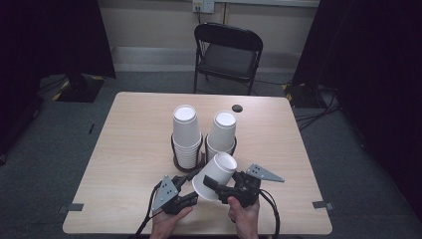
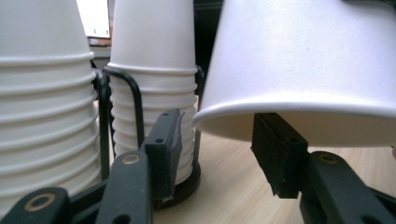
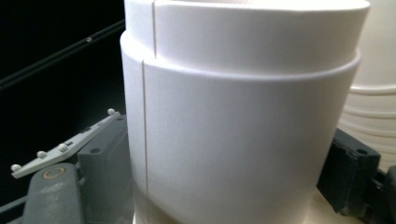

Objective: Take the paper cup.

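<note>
1. Two claws meet at the near edge of a pale wooden counter point(image 1: 129, 134), each held in a person's hand that enters from the bottom of the high view

2. The right claw point(image 1: 211, 185) grips a white paper cup point(image 1: 215, 176), its black jaws pressed against opposite sides of the cup's wall; the cup is held tilted, base up and away from the person, open mouth down towards the left claw

3. In the right gripper view the held cup's wall shows as two nested layers, an inner cup rising out of an outer one, with a vertical seam running down the side

4. The left claw point(image 1: 193, 175) is open, with nothing pinched; in the left gripper view one jaw sits under the rolled rim of the tilted cup and the other stands outside it, beside the nearer stack

5. Just behind the held cup stand two stacks of upturned white cups, a left stack point(image 1: 186, 134) and a right stack point(image 1: 222, 133), each in a black wire holder on a round base

6. A small dark disc point(image 1: 237, 108) lies on the counter beyond the stacks, and a black folding chair point(image 1: 228, 55) stands at the far side
</note>
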Demonstrator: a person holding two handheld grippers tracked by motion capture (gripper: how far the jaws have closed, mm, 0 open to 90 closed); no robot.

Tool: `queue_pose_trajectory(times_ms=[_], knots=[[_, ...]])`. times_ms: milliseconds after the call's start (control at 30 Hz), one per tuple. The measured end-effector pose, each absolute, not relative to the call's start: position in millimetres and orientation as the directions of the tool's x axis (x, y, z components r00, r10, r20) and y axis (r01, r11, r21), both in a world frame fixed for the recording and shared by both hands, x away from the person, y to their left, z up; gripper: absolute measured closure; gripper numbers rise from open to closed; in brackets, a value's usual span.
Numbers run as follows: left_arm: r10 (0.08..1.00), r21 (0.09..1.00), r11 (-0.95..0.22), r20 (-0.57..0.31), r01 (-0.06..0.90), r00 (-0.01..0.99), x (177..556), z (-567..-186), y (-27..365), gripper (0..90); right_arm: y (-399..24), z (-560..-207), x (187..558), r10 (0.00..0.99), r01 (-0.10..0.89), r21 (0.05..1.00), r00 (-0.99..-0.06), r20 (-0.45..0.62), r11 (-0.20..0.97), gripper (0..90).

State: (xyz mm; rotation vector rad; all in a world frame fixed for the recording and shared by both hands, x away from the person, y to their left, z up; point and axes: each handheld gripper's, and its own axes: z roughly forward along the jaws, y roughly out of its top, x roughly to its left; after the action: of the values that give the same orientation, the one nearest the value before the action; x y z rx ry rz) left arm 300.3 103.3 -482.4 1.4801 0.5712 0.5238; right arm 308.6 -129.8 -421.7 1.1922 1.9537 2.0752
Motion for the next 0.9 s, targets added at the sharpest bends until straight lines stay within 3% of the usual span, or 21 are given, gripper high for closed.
queue_pose_trajectory(times_ms=[467,667,900], knots=[[0.685,0.997,0.050,0.009,-0.059,0.729,299.3,-481.7,95.8,57.7,-123.0,-425.3,311.1,0.498,0.515,0.838,-0.686,0.530,-0.181,17.2],[0.705,0.996,0.029,0.036,-0.080,0.709,296.6,-481.1,99.0,75.1,-119.9,-426.5,312.0,0.491,0.537,0.827,-0.682,0.542,-0.166,16.5],[0.698,0.998,0.041,0.009,-0.053,0.716,296.9,-483.5,99.5,79.1,-117.5,-427.7,311.5,0.523,0.510,0.848,-0.687,0.504,-0.145,13.2]])
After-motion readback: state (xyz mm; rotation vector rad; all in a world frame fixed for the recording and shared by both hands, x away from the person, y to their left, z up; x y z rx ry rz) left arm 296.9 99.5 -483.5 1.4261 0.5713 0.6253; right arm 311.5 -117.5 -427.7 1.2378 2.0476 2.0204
